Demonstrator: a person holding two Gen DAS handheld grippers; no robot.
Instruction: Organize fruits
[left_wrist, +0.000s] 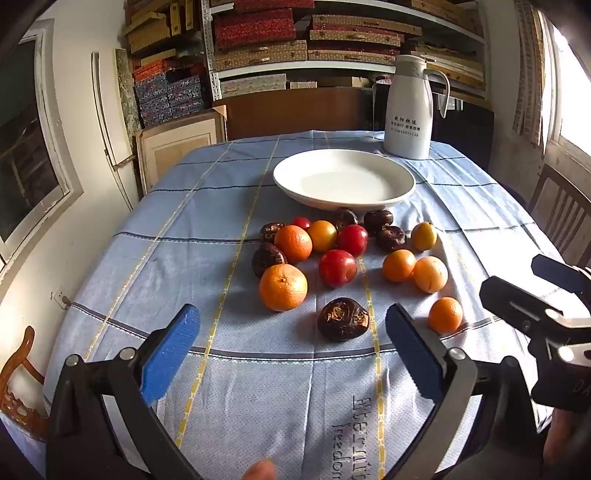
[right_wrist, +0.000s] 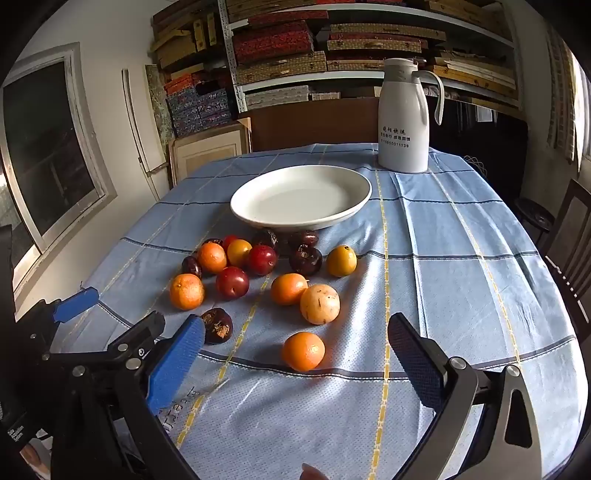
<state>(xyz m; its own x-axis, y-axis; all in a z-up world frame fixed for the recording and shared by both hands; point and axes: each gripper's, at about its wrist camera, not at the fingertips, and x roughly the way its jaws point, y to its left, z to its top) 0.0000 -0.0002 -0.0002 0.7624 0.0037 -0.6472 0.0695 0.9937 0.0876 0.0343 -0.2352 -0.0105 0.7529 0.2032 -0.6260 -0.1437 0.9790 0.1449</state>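
Observation:
Several fruits lie loose on the blue checked tablecloth in front of an empty white plate: oranges, red plums, yellow fruits and dark brown wrinkled fruits. My left gripper is open above the near cloth; a dark brown fruit lies just beyond its fingertips and a large orange sits farther left. My right gripper is open too, with a small orange on the cloth between its fingertips, untouched. A pale yellow fruit sits just behind that orange.
A white thermos jug stands at the table's far side behind the plate. Shelves of boxes fill the back wall. Wooden chairs stand at the right edge and the near left. The right gripper's body shows at the left view's right side.

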